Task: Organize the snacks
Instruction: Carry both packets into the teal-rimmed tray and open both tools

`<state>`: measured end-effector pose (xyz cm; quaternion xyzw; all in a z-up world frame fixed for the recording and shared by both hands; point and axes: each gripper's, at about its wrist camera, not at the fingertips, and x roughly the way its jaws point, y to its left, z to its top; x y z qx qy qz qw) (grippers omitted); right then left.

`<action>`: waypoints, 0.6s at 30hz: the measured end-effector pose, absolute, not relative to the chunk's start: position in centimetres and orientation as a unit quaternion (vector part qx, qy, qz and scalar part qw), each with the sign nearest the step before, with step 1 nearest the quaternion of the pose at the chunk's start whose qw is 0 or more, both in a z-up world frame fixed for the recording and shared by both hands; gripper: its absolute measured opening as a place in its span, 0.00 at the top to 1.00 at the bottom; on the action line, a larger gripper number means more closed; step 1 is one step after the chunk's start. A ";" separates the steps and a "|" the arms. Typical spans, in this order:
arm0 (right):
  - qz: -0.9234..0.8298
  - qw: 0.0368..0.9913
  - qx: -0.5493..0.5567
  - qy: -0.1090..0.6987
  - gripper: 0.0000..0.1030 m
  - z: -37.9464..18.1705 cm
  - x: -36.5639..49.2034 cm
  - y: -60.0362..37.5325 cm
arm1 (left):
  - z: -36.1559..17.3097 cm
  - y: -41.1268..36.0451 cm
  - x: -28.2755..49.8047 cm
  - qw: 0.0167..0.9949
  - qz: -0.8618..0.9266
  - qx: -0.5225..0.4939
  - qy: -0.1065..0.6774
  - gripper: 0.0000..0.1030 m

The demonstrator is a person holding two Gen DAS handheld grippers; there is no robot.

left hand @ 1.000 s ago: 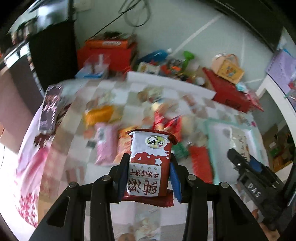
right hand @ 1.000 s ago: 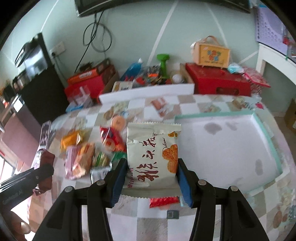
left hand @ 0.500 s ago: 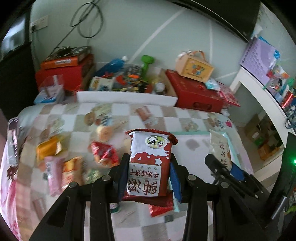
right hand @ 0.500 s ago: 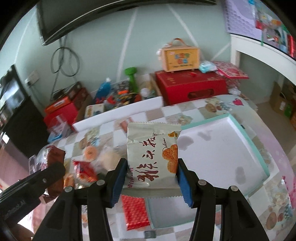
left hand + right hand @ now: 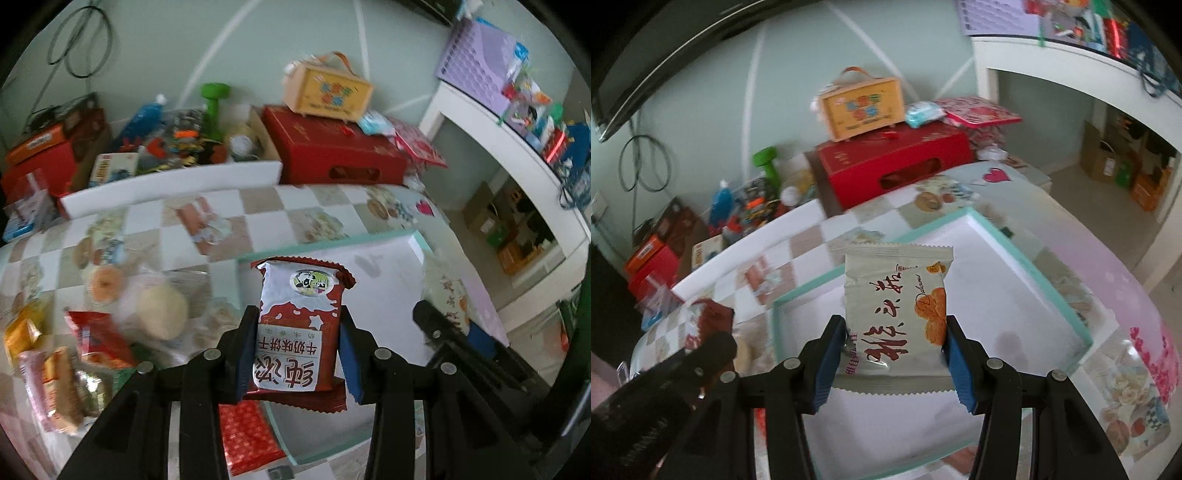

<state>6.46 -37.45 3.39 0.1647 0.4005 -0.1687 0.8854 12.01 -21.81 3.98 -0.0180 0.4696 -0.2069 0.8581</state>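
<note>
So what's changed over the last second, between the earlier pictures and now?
Both claws have swung from above the loose snack pile toward the white tray. The left claw keeps its red milk biscuit packet; the right claw keeps its pale cracker packet. Nothing taken or released; the tray is unchanged.

We've got the white tray (image 5: pixel 1015 295) floor bare ahead; loose snacks (image 5: pixel 103 332) crowd the left, red box (image 5: pixel 894 166) blocks beyond.
</note>
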 end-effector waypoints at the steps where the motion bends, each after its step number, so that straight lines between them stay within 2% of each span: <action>1: -0.175 0.883 0.167 0.401 0.45 3.1 6.4 -38.0 | 3.5 -22.4 12.2 0.856 -0.210 -0.012 0.472 0.59; 8: -0.212 0.857 0.191 0.429 0.45 -0.9 6.8 -41.3 | -1.2 -25.7 13.9 0.839 -0.219 0.024 0.498 0.59; 16: -0.210 0.847 0.195 0.448 0.45 -3.5 7.7 -41.7 | -3.1 -27.1 14.6 0.836 -0.218 0.049 0.502 0.59; 17: -0.211 0.845 0.193 0.452 0.44 -3.8 7.8 -41.7 | -3.0 -27.1 14.6 0.837 -0.217 0.049 0.500 0.58; 18: -0.212 0.843 0.190 0.456 0.44 -3.8 7.8 -41.6 | -2.8 -27.1 14.6 0.837 -0.218 0.047 0.499 0.50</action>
